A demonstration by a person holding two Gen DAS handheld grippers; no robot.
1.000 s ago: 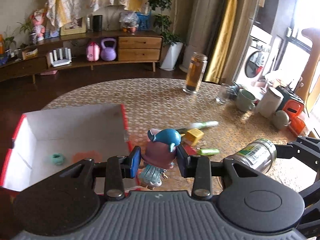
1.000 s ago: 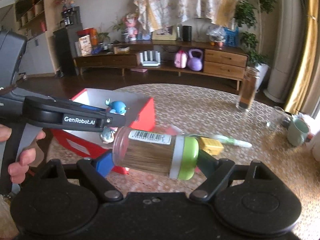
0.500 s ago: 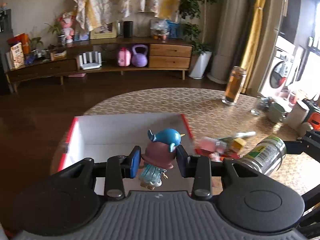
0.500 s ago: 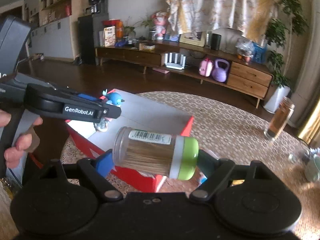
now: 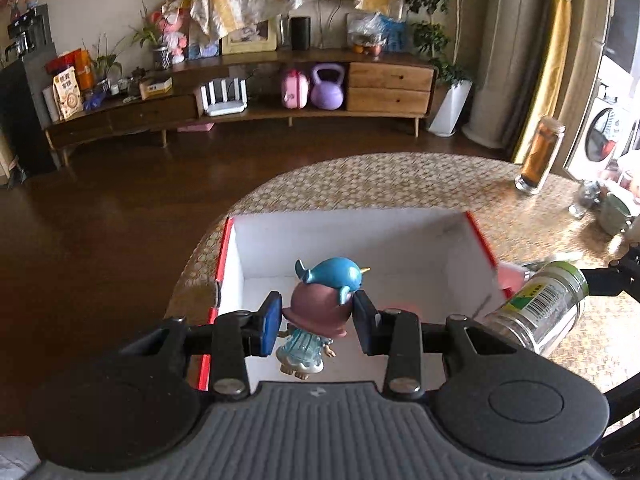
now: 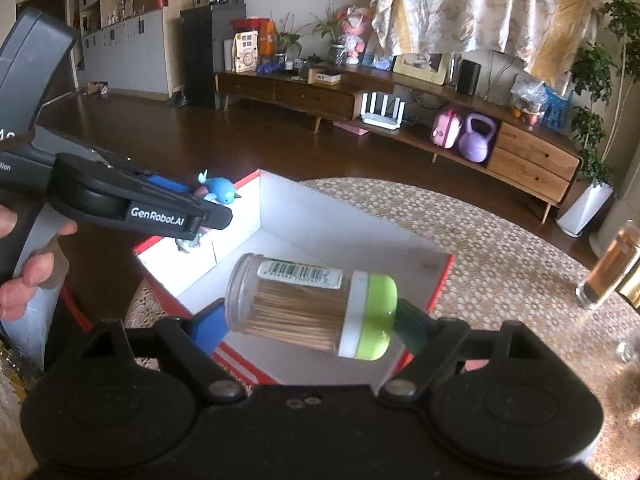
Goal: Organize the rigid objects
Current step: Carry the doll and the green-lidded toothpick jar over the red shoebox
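Underneath, a round table point(image 5: 384, 178) with a woven cover stands on dark wood floor, a long sideboard point(image 5: 240, 92) behind. One box point(image 5: 478, 236), red outside and white inside, sits on it. One figurine point(image 5: 318, 314) is pinched in the left gripper point(image 5: 317, 322) above the box; one toothpick jar point(image 6: 308, 306), lying sideways, is clamped in the right gripper point(image 6: 308, 326) over it. One amber bottle point(image 5: 540, 156) stands well apart.

The left wrist camera sits close behind the left hand-held gripper point(image 5: 316, 322), looking steeply down over the near edge of the white-lined box point(image 5: 400, 240) on the bench point(image 5: 380, 178). The right wrist camera rides behind the right hand-held gripper point(image 6: 310, 320), facing leftward across the same box point(image 6: 320, 236). Both views share the sideboard point(image 5: 240, 100) along the far wall.
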